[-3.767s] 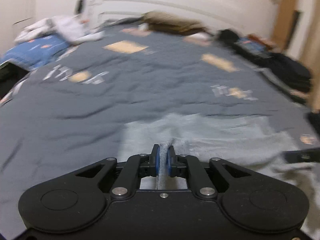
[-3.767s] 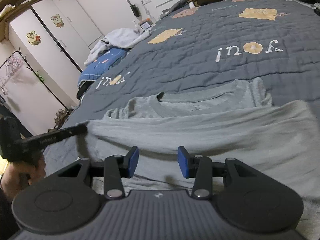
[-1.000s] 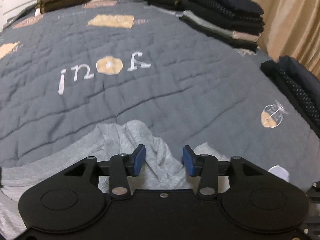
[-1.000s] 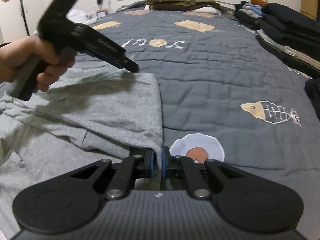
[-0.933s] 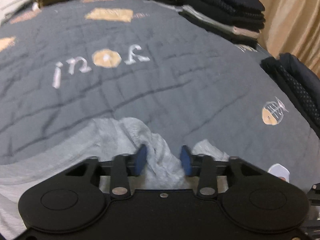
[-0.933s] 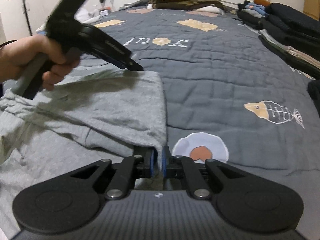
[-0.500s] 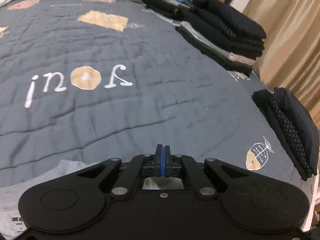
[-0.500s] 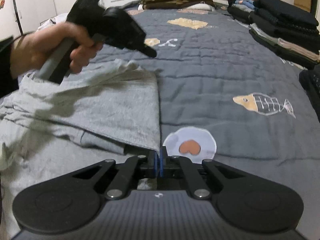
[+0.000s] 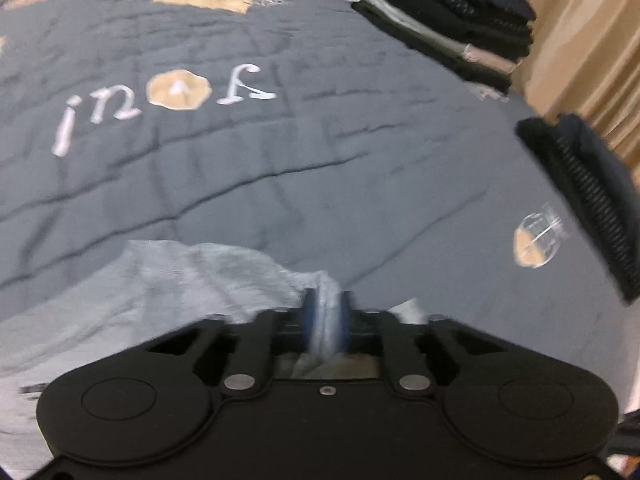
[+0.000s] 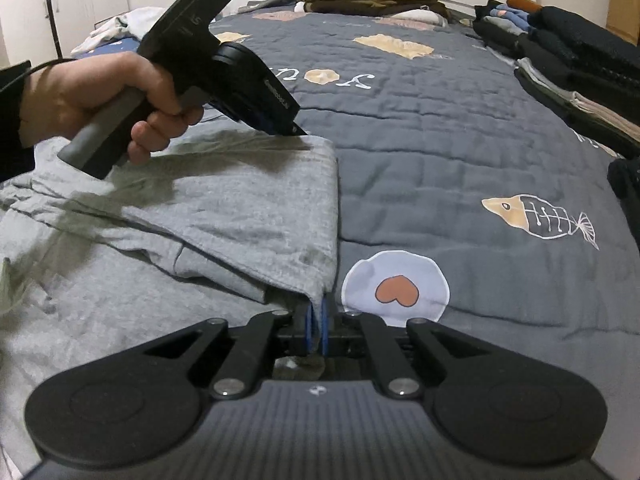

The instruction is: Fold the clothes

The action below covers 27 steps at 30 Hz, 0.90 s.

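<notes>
Both hand-held grippers, left point(image 9: 326, 316) and right point(image 10: 317, 322), pinch the grey shirt point(image 10: 240, 208) on the quilt point(image 10: 440, 152)

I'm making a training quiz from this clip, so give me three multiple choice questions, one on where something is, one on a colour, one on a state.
1. Where is the fried egg patch on the quilt?
A. just right of the shirt's folded edge
B. under the folded clothes stack
C. beside the headboard

2. What colour is the shirt being folded?
A. navy
B. grey
C. tan

3. How is the right tool?
A. wide open above the quilt
B. shut on nothing
C. shut on the shirt

Answers:
1 A: the patch lies on bare quilt beside the fold's near corner.
2 B: the fabric is plain grey in both views.
3 C: its blue pads pinch the near corner, while the left tool grips the far corner.
</notes>
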### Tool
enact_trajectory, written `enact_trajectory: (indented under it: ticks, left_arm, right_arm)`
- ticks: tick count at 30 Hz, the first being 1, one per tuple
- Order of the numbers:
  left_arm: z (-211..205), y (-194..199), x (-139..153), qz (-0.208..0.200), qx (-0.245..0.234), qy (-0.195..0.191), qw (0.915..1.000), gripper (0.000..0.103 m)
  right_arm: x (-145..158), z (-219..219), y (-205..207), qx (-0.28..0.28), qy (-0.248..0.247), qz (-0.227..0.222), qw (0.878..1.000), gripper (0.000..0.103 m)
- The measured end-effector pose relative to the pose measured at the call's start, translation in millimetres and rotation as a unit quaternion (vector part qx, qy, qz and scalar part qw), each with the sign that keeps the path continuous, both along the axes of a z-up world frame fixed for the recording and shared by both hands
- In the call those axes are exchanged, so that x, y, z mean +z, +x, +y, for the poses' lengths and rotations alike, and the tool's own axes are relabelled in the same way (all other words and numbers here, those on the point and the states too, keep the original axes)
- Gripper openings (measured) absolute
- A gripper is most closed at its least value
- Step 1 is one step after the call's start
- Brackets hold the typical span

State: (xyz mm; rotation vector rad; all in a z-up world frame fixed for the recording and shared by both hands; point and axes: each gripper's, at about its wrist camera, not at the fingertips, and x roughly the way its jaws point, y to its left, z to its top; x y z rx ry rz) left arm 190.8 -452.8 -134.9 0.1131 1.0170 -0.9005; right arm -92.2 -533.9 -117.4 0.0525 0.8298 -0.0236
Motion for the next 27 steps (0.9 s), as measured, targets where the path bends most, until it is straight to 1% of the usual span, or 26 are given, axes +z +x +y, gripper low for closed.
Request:
enact_trajectory:
  ticks: [4, 6, 7, 9, 10, 11, 12, 13, 14, 15, 16, 17, 18, 19, 21, 23, 24, 25, 27]
  left_arm:
    - [-5.5, 2.3, 10.1, -0.024, 0.007, -0.029, 0.9993, 0.003]
    - [-10.8, 4.1, 13.1, -0.03, 0.004, -0.034, 0.999, 0.003]
    - [-13.8, 4.8, 11.8, -0.027, -0.001, -0.026, 0.9993, 0.004]
    - [-15.9, 4.0, 7.5, -0.033, 0.003, 0.01, 0.9994, 0.007]
    - [-16.6, 3.3, 5.3, -0.037, 0.006, 0.029, 0.9989, 0.015]
    - [-12.2, 2.4, 6.8, -0.039, 0.011, 0.028, 0.9988, 0.02]
    - [-5.0, 1.2, 10.4, -0.04, 0.017, 0.018, 0.9989, 0.029]
    - [2.1, 0.1, 14.1, -0.042, 0.023, 0.007, 0.9988, 0.035]
    - [9.2, -1.0, 17.7, -0.043, 0.029, -0.004, 0.9987, 0.035]
    - [14.7, -3.4, 21.8, -0.04, 0.023, -0.014, 0.9988, 0.037]
    - [17.4, -7.3, 25.4, -0.036, 0.007, -0.02, 0.9991, 0.047]
    - [18.2, -12.6, 28.5, -0.036, -0.012, -0.024, 0.999, 0.052]
    - [17.0, -18.8, 30.7, -0.044, -0.032, -0.029, 0.9981, 0.054]
    - [15.0, -25.3, 32.6, -0.054, -0.052, -0.032, 0.9967, 0.054]
    - [7.7, -32.3, 30.7, -0.06, -0.076, -0.027, 0.9949, 0.054]
    - [-1.1, -34.2, 22.8, -0.054, -0.084, -0.01, 0.995, 0.054]
    - [-5.6, -34.7, 18.4, -0.05, -0.086, 0.0, 0.9951, 0.052]
    - [-10.2, -35.2, 13.9, -0.046, -0.088, 0.009, 0.995, 0.036]
    - [-14.0, -36.0, 10.1, -0.04, -0.099, 0.008, 0.9942, 0.006]
  right_arm:
    - [1.0, -6.7, -1.0, -0.012, 0.012, 0.001, 1.0, 0.002]
    - [1.4, -4.3, -2.5, -0.007, -0.001, 0.006, 1.0, 0.002]
    - [1.4, -3.3, -3.0, -0.008, -0.003, 0.007, 1.0, 0.002]
    - [-0.7, -1.0, -2.1, -0.002, -0.007, 0.014, 1.0, 0.002]
    - [-1.8, 0.1, -1.7, 0.0, -0.013, 0.016, 1.0, 0.002]
    - [-2.8, 0.5, -1.3, 0.001, -0.014, 0.02, 1.0, 0.002]
    - [-3.1, 0.1, -1.1, 0.002, -0.013, 0.022, 1.0, 0.002]
    - [-2.8, -0.8, -1.1, 0.001, -0.012, 0.022, 1.0, 0.002]
    - [-2.4, -1.8, -1.1, 0.0, -0.009, 0.022, 1.0, 0.002]
    - [-2.4, -2.7, -0.7, -0.002, -0.007, 0.022, 1.0, 0.002]
    - [-2.4, -2.9, -0.5, -0.003, -0.007, 0.021, 1.0, 0.002]
    - [-2.3, -1.7, -0.2, -0.002, -0.011, 0.02, 1.0, 0.002]
    - [-2.3, -0.2, 0.1, -0.001, -0.015, 0.019, 1.0, 0.002]
    - [-2.4, 0.9, 0.5, -0.001, -0.019, 0.019, 1.0, 0.002]
    - [-2.6, 2.9, 1.1, -0.001, -0.027, 0.018, 0.999, 0.002]
    - [-3.1, 3.1, 1.5, -0.003, -0.03, 0.018, 0.999, 0.002]
    - [-3.6, 2.7, 1.6, -0.003, -0.028, 0.018, 0.999, 0.002]
    - [-4.0, 2.3, 1.2, -0.004, -0.026, 0.018, 0.999, 0.002]
    - [-4.7, -1.0, 1.0, -0.007, -0.013, 0.021, 1.0, 0.002]
